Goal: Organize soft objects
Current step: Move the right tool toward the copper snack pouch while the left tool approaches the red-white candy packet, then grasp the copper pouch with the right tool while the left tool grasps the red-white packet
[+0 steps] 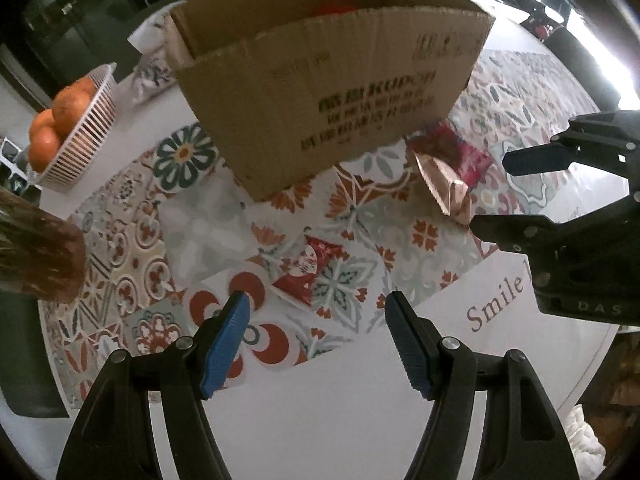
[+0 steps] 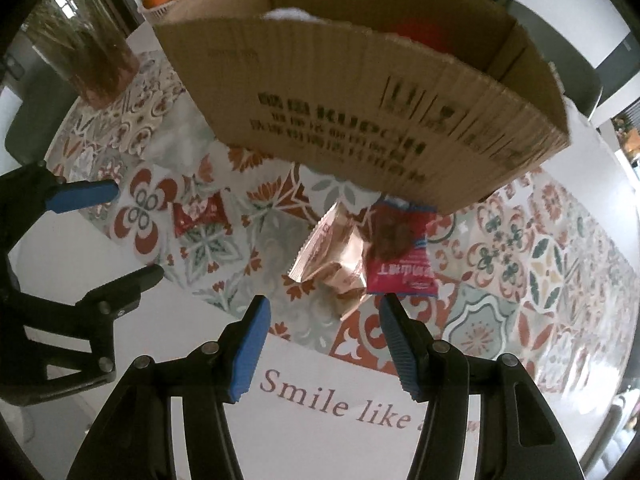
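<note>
— Lowering onto which packets is meant?
— The left gripper point(image 1: 316, 300), fingers wide and empty, hangs above the small red packet point(image 1: 306, 274); the right gripper point(image 2: 322, 306), fingers half-wide and empty, above the copper packet point(image 2: 334, 254) beside the cardboard box point(image 2: 360, 92).
— Thin foil should be pinched by its raised fold, not scraped along the tabletop point(image 2: 304, 432).
</note>
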The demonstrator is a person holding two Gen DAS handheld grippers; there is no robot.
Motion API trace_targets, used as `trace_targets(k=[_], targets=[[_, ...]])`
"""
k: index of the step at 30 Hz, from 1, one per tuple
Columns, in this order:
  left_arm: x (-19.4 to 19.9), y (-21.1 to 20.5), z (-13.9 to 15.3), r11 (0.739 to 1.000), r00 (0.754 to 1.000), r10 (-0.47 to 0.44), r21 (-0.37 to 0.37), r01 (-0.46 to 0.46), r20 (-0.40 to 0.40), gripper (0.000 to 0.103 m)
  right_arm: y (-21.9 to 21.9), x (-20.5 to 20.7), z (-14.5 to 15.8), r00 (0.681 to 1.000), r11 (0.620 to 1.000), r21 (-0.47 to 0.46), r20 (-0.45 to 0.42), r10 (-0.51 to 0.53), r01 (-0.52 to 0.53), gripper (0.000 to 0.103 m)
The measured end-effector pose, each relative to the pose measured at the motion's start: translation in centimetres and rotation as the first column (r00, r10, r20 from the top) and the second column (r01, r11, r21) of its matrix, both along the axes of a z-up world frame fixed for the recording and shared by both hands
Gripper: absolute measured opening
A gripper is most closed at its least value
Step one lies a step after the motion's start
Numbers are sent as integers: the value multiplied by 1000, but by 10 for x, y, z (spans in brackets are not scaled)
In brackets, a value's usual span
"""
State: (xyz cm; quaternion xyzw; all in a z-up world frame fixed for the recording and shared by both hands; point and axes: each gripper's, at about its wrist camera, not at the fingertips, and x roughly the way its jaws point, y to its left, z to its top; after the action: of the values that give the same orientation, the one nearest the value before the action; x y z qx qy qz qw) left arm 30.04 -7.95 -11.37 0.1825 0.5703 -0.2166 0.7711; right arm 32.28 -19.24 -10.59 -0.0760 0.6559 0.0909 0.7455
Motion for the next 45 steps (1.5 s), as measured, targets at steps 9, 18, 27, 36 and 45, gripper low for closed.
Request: trace_targets(k=[9,18,27,36,45], targets=[[9,-4,-34,1000,998,0,0,0,-65,69,3,5,-27,1000,1000,-5,-24,-3,3,58],[26,-7,-62,999,997,2,41,1,-74,68,1,18,-49,1000,999,-40,-7,-18,18,58],[41,-8,-76,999,998,23,43,-20,-64,57,6,29,-57,999,999,-46,35,-22,24,58],[57,-3,-85,998,996,63,9,-62,-64,27,6,36,-69,996,999,0,74,-52,52,46],[56,13,-80,989,990,125,-72,-130,-67,24,-2,27,-63,984,988,101,119,-133,121,41]])
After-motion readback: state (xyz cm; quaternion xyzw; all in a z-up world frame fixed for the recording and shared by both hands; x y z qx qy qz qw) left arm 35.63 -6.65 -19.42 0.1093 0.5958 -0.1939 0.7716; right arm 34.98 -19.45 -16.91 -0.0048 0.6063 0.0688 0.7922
